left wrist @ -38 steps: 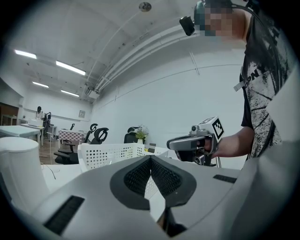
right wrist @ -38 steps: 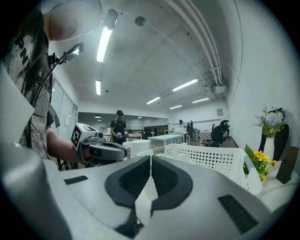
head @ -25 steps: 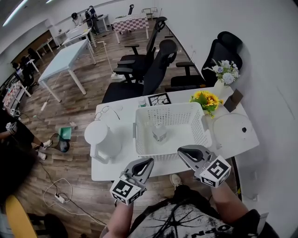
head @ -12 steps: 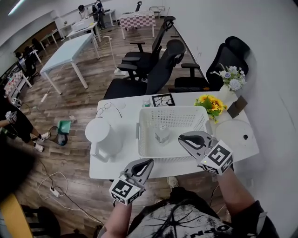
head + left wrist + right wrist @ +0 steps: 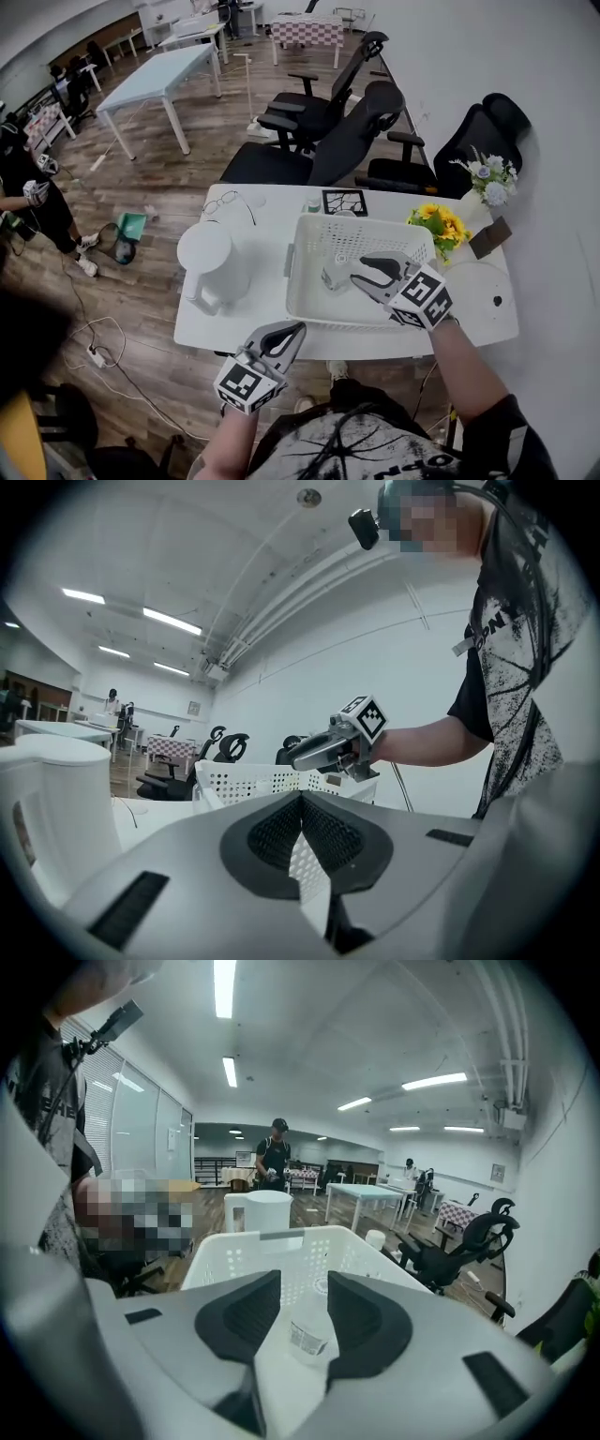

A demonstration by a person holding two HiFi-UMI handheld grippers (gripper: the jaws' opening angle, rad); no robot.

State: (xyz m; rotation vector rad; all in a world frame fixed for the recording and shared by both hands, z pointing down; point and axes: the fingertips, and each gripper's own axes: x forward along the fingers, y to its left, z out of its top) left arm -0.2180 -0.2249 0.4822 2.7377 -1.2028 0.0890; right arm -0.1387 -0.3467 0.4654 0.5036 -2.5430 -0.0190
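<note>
A white perforated basket stands on the white table. A small clear bottle with a label stands inside it. My right gripper reaches into the basket, open, with its tips just right of the bottle. In the right gripper view the bottle sits low between the spread jaws of the right gripper, untouched. My left gripper hangs shut and empty off the table's front edge. In the left gripper view the left gripper points at the basket and the right gripper.
A white pitcher stands left of the basket. Glasses, a marker card, sunflowers and a round white disc lie on the table. Black office chairs stand behind it. A person stands far off.
My right gripper has moved forward and left over the basket and opened around the bottle. The left gripper has stayed shut near the table's front edge.
</note>
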